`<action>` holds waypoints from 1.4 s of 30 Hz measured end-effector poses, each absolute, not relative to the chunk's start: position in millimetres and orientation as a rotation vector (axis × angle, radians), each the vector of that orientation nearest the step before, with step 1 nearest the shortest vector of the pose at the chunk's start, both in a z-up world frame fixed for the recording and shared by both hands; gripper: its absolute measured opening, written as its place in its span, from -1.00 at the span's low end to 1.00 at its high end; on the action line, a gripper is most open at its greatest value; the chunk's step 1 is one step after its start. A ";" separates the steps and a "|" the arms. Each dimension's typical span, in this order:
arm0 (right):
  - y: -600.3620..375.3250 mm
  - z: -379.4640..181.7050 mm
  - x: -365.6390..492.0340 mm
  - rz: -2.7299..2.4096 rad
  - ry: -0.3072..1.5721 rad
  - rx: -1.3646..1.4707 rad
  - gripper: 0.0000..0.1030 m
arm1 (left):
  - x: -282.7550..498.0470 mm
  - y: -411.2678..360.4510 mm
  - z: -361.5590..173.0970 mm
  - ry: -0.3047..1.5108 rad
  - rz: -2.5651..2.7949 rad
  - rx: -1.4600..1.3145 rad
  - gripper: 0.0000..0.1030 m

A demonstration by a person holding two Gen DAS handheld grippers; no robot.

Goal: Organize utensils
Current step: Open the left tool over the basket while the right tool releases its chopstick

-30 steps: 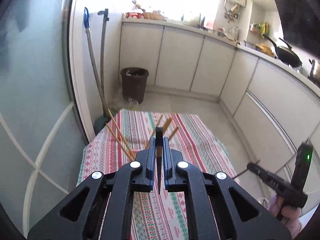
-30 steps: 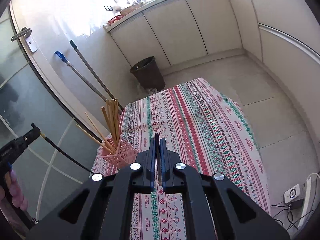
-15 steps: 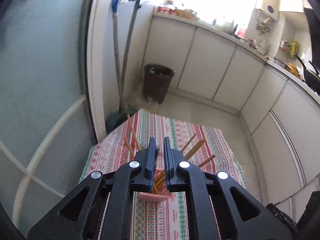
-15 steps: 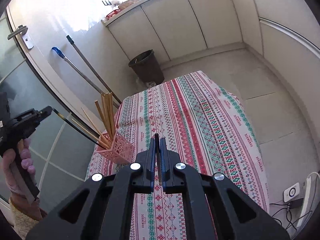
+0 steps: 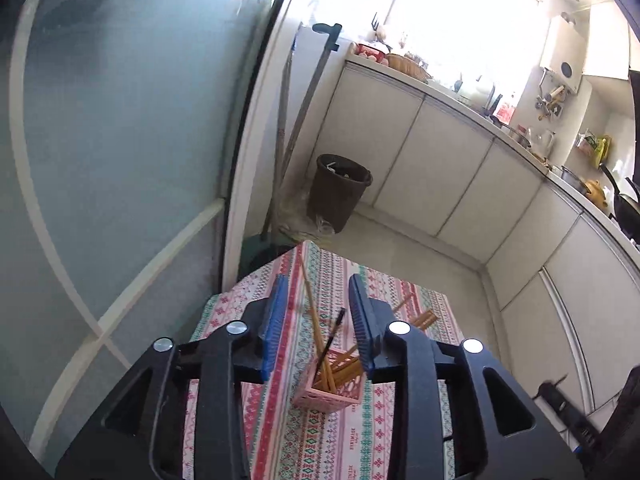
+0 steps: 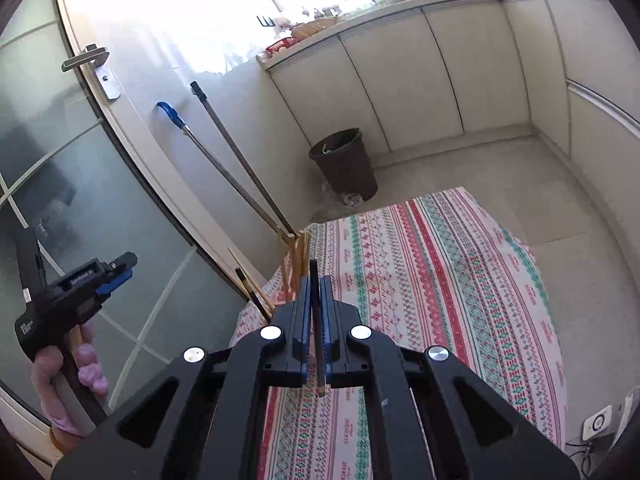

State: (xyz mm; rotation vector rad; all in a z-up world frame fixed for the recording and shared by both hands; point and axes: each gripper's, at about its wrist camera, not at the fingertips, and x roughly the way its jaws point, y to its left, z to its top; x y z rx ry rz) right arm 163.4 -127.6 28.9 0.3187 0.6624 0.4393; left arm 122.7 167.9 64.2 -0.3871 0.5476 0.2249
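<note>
Pink plastic lattice makes up the small utensil holder point(image 5: 328, 394), which stands on a striped, patterned tablecloth point(image 5: 320, 440) at lower centre of the left wrist view. Inside it stand several wooden chopsticks point(image 5: 318, 340), leaning in different directions, some fanning toward the right. One dark chopstick point(image 5: 332, 334) with a black tip stands among them, tilted slightly right.

The left gripper point(image 5: 316, 320) hovers above the holder with its blue-padded jaws opening; the chopsticks show in the gap between them, but the pads touch nothing. The dark chopstick stands free in the holder.

In the right wrist view, the right gripper point(image 6: 316, 312) at lower centre is clamped tight on a second dark chopstick point(image 6: 316, 312), held upright between the blue pads, its tip rising above them and its lower end showing below. Behind that gripper, the tops of the wooden chopsticks point(image 6: 298, 256) poke up near the table's left edge; the holder itself is hidden. At far left of that frame, a gloved hand point(image 6: 68, 376) holds the left gripper's handle.

Beyond the table, at middle of both views, a dark brown waste bin point(image 5: 340, 190) stands on the floor against pale cabinets point(image 5: 440, 168), with some rubbish visible at its rim. Two long handles point(image 6: 224, 160) lean against the wall beside it.
</note>
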 end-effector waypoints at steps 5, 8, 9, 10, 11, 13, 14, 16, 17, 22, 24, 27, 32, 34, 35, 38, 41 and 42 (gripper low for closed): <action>-85.1 45.5 190.7 0.463 0.611 0.293 -0.91 | 121.2 173.4 64.5 0.545 0.228 -0.392 -0.39; -66.4 42.6 204.6 0.472 0.614 0.278 -0.91 | 121.3 175.1 63.0 0.547 0.228 -0.393 -0.39; -61.2 39.1 208.8 0.472 0.619 0.274 -0.91 | 122.2 175.8 62.2 0.550 0.227 -0.395 -0.39; -57.3 35.3 213.2 0.471 0.626 0.271 -0.91 | 125.5 175.3 61.7 0.556 0.226 -0.395 -0.39; -53.2 29.7 218.2 0.470 0.633 0.270 -0.91 | 127.1 175.1 59.8 0.563 0.225 -0.394 -0.39; -45.7 16.3 228.2 0.476 0.639 0.269 -0.88 | 131.3 173.1 55.6 0.576 0.223 -0.390 -0.39; -42.5 10.4 231.9 0.482 0.646 0.263 -0.85 | 133.2 172.2 53.8 0.582 0.220 -0.386 -0.39; -39.5 0.9 235.8 0.483 0.662 0.259 -0.85 | 132.8 169.4 51.8 0.588 0.218 -0.376 -0.39; -40.0 -1.8 235.6 0.481 0.671 0.257 -0.85 | 131.9 168.7 52.0 0.585 0.217 -0.373 -0.39; -47.2 6.2 218.2 0.464 0.657 0.227 -0.84 | 123.3 157.1 54.9 0.553 0.208 -0.327 -0.28; -49.9 11.1 207.7 0.448 0.646 0.196 -0.81 | 120.8 146.0 53.3 0.550 0.214 -0.286 -0.23; -54.3 13.9 195.2 0.430 0.635 0.165 -0.74 | 120.3 128.4 48.4 0.559 0.213 -0.240 -0.23; -66.0 7.3 176.2 0.404 0.640 0.132 -0.74 | 117.0 101.1 34.7 0.575 0.195 -0.192 -0.23; -71.5 2.4 170.4 0.395 0.654 0.129 -0.70 | 115.2 91.6 27.4 0.591 0.178 -0.180 -0.21; -74.0 0.1 167.5 0.391 0.657 0.125 -0.63 | 113.9 88.9 24.2 0.596 0.175 -0.176 -0.11; -84.8 -6.4 155.3 0.358 0.657 0.114 -0.20 | 107.9 79.2 17.0 0.589 0.188 -0.153 0.27; -95.2 -12.2 145.3 0.319 0.658 0.101 -0.08 | 102.3 70.5 11.8 0.581 0.201 -0.125 0.46; -98.4 -13.8 142.6 0.307 0.657 0.100 0.04 | 101.3 67.8 9.3 0.583 0.205 -0.115 0.53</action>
